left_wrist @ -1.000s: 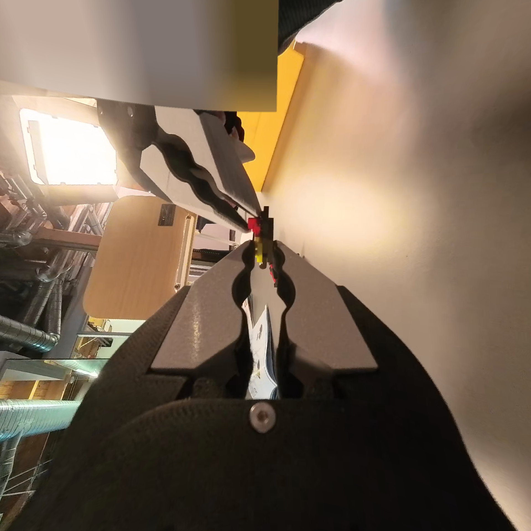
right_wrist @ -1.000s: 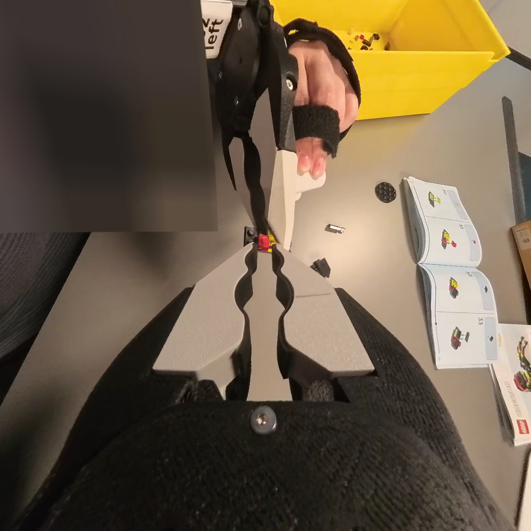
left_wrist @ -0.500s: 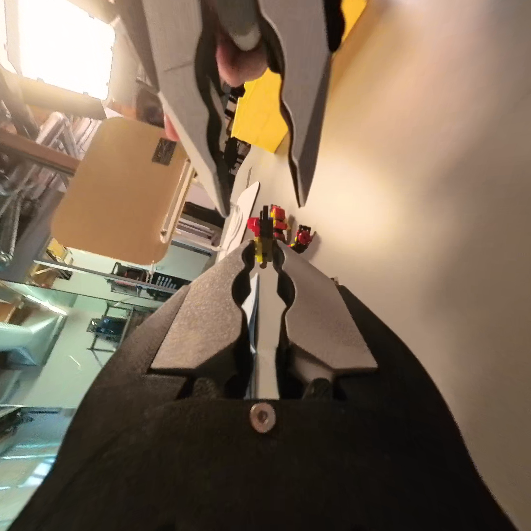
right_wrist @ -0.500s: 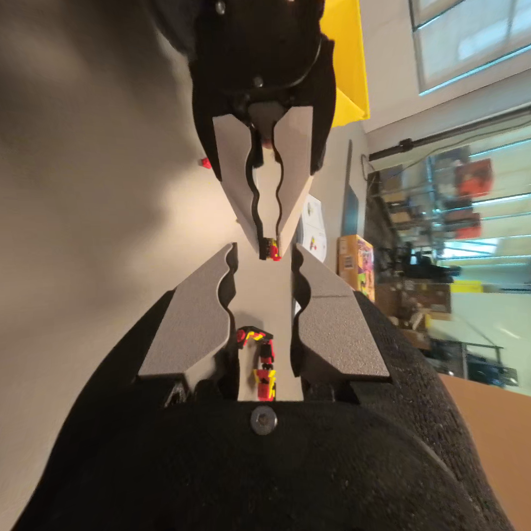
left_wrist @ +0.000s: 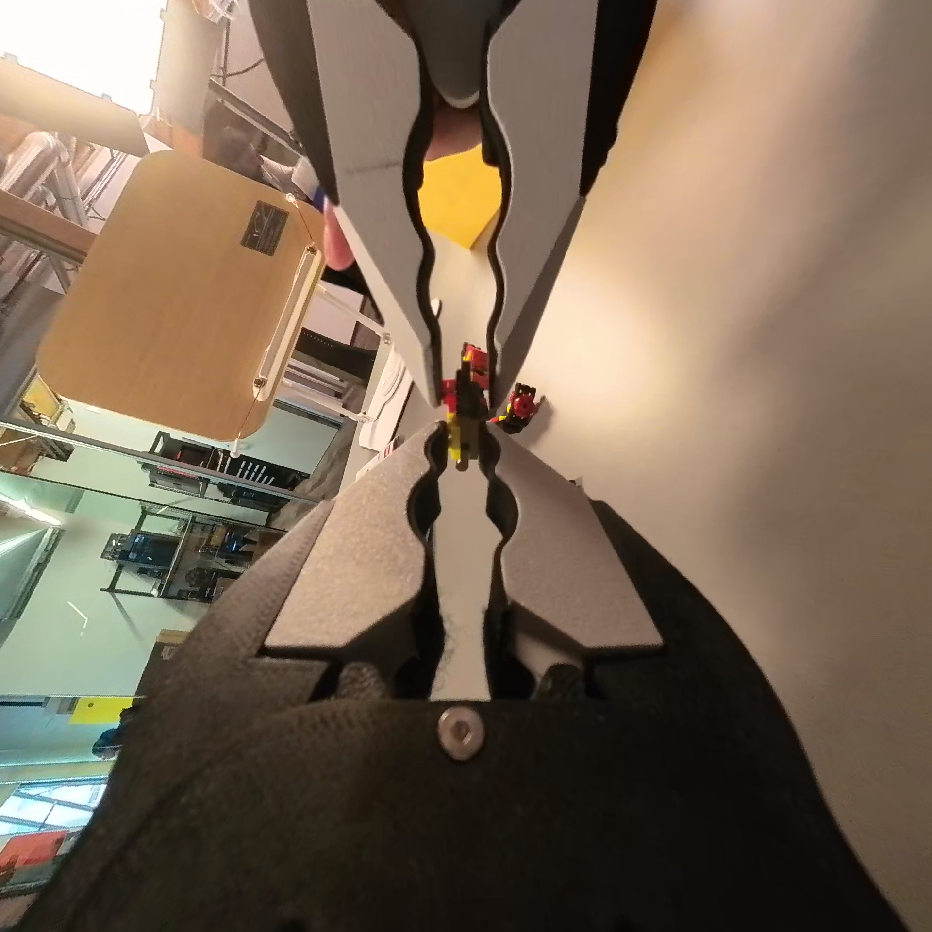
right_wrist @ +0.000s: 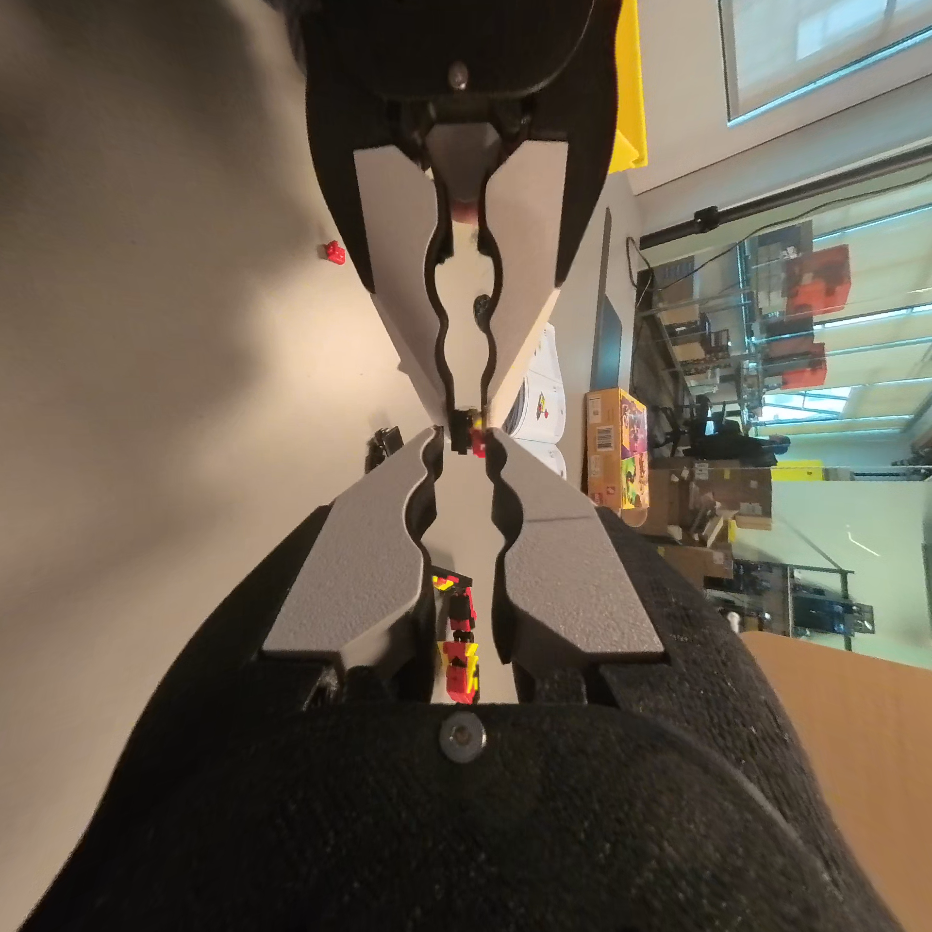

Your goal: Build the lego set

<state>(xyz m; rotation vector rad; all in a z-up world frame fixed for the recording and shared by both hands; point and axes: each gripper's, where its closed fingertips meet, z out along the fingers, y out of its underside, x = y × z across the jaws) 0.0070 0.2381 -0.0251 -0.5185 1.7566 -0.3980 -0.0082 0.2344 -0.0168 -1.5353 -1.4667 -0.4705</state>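
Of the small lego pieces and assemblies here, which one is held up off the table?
The small red, yellow and black lego assembly, pinched between the left tongs. The other red-and-black assemblies and the loose red brick lie on the table.

Two wrist cameras, tipped sideways, facing each other close up, both sharing the small lego assembly (left_wrist: pixel 466 418)
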